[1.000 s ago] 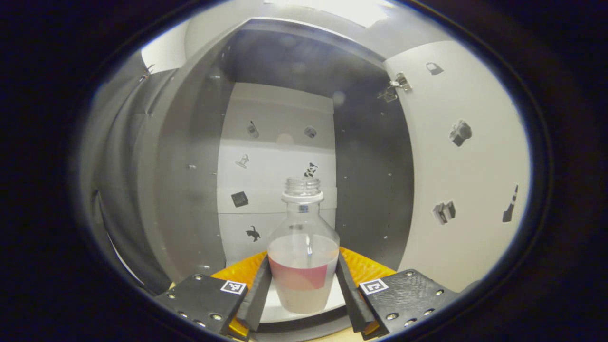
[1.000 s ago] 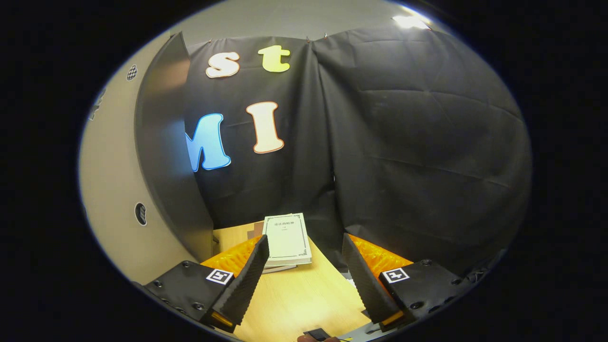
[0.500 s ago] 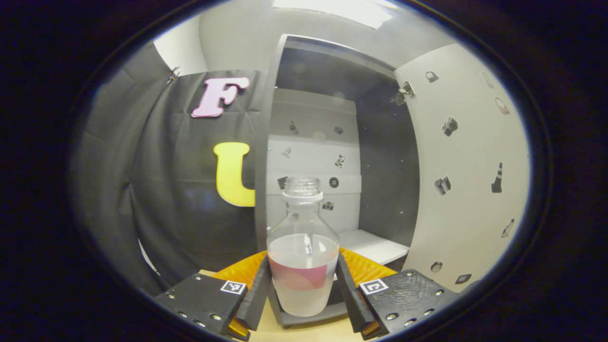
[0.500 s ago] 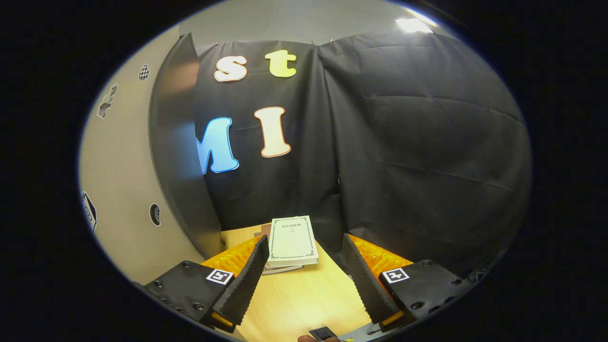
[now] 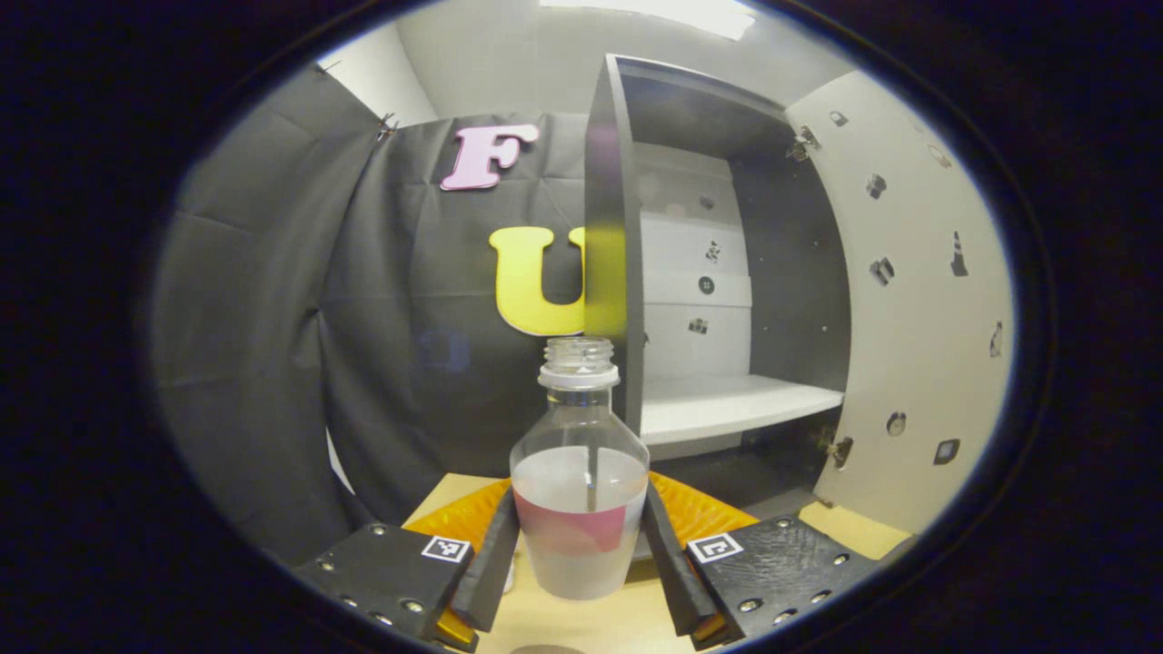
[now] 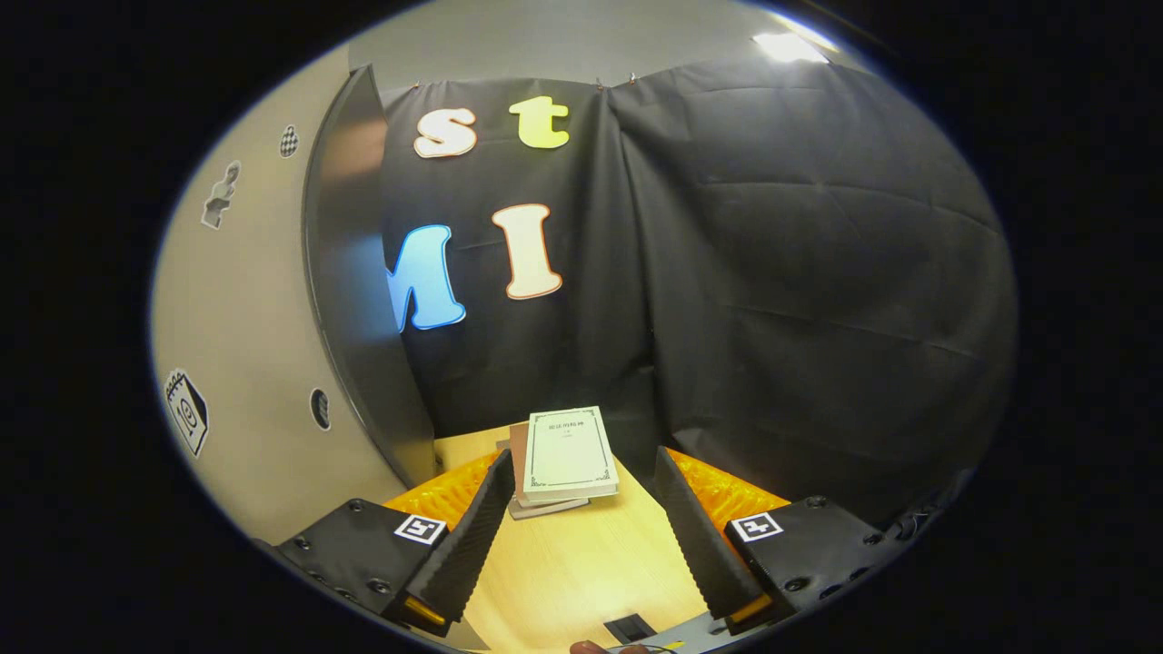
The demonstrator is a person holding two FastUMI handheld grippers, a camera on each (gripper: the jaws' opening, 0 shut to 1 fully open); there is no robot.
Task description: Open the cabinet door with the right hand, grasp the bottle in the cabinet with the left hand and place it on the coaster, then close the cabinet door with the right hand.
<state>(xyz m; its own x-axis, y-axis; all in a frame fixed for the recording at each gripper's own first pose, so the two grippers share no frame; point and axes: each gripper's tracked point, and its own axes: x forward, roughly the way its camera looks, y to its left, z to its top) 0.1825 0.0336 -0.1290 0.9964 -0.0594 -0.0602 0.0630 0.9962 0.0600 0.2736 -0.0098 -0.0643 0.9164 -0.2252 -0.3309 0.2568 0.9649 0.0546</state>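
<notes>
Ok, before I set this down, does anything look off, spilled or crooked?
Only one thing: the bottle has no cap, and it holds liquid. It stands upright in the left gripper, nothing spilled. The cabinet door hangs open, as expected. The books lie slightly fanned.

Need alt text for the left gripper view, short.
The left tongs grip an uncapped clear bottle, upright and partly filled, above a wooden table. Behind it stands an open cabinet with a bare white shelf, its door swung out to the right.
</notes>
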